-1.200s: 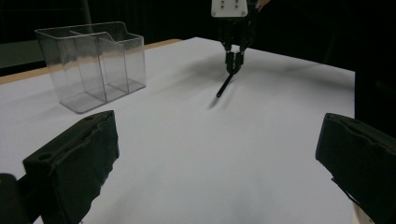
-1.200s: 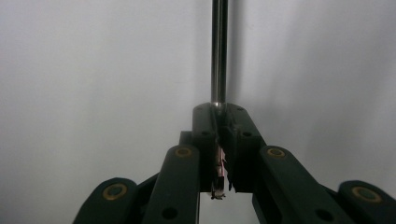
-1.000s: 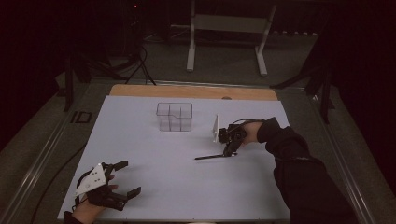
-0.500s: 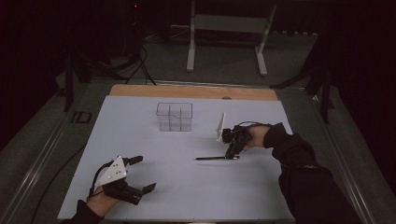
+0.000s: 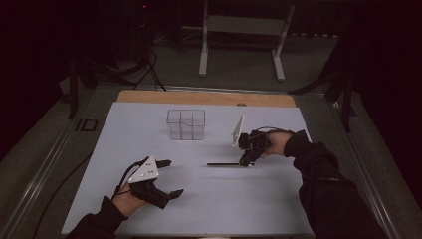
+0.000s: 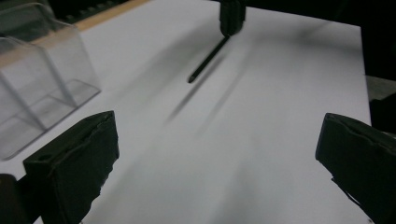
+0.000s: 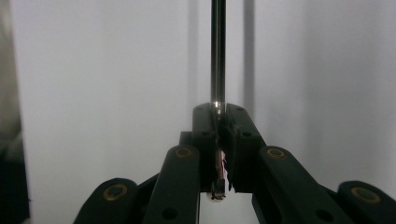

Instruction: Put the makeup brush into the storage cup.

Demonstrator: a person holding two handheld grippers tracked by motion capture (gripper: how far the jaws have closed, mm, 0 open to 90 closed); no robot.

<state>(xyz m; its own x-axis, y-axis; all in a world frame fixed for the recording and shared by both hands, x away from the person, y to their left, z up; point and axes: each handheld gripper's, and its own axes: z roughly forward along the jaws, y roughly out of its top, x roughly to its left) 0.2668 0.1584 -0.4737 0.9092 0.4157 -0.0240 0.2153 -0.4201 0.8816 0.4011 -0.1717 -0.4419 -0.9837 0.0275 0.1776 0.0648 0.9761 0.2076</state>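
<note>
A thin dark pen (image 5: 224, 164) sticks out level to the left from my right gripper (image 5: 246, 161), which is shut on its end at the right of the white sheet (image 5: 268, 204). In the right gripper view the pen (image 7: 217, 56) runs straight up from the closed jaws of my right gripper (image 7: 218, 122). My left gripper (image 5: 172, 177) is open at the near left, nothing between its fingers. In the left gripper view, my left gripper (image 6: 217, 156) faces the pen (image 6: 208, 58) and the right gripper (image 6: 232, 16) beyond it; shadows lie on the sheet beside the pen.
A clear plastic box (image 5: 186, 124) with compartments stands at the back middle of the sheet, also at the left as the clear box (image 6: 37, 84) in the left gripper view. A wooden table edge (image 5: 204, 97) runs behind it. A metal stand (image 5: 241, 25) is on the floor beyond.
My left gripper has moved right and a little up, toward the middle of the sheet. The right gripper has risen slightly, still holding the pen.
</note>
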